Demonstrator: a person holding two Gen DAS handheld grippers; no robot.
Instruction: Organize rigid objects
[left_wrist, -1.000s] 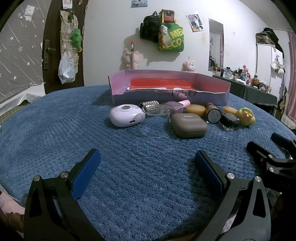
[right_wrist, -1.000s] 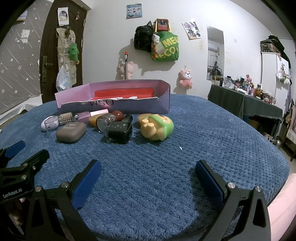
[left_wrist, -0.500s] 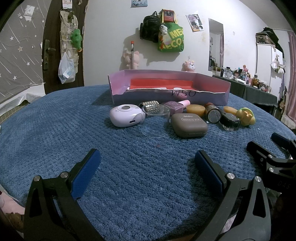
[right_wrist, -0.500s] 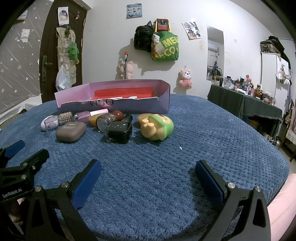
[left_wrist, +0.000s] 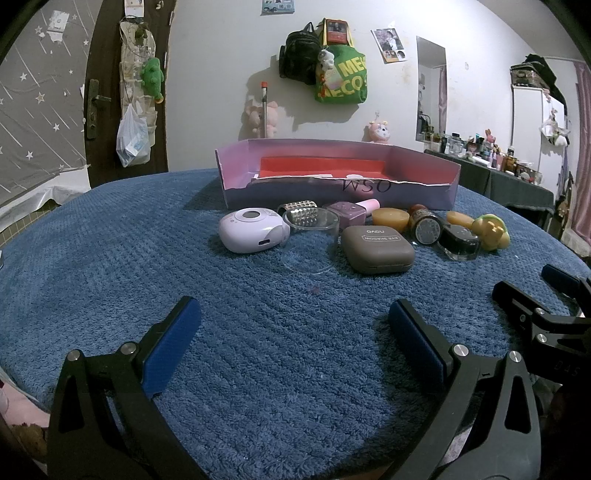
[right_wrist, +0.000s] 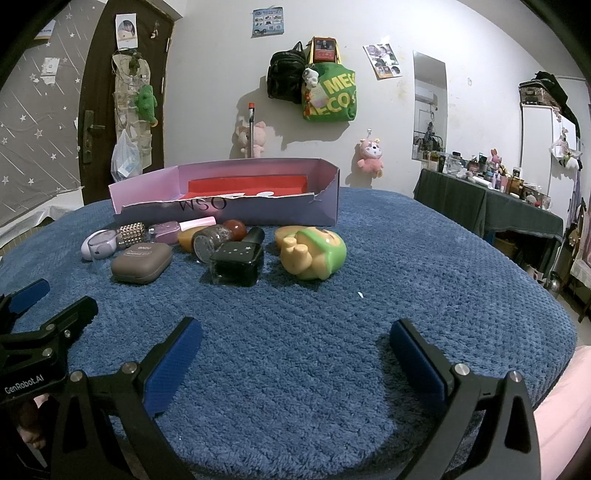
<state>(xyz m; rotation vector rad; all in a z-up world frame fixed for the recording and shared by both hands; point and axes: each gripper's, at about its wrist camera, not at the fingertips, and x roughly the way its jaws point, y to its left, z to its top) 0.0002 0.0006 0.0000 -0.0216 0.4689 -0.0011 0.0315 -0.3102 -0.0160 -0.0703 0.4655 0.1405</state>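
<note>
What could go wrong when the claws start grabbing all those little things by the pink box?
The things sit packed close together, so a claw reaching for the brown case might knock the clear cup beside it. The round glitter jar lies on its side and could roll away. The pink box has a torn front edge that might snag.

Our left gripper (left_wrist: 293, 325) hangs wide open over the blue blanket (left_wrist: 110, 266), gripping nothing. At twelve o'clock we see a purple box (left_wrist: 332, 192), with a lilac device (left_wrist: 251, 229), a clear cup (left_wrist: 309, 240) and a brown compact (left_wrist: 376, 249) just before it. At three o'clock, the right gripper (left_wrist: 535, 291) shows.
</note>
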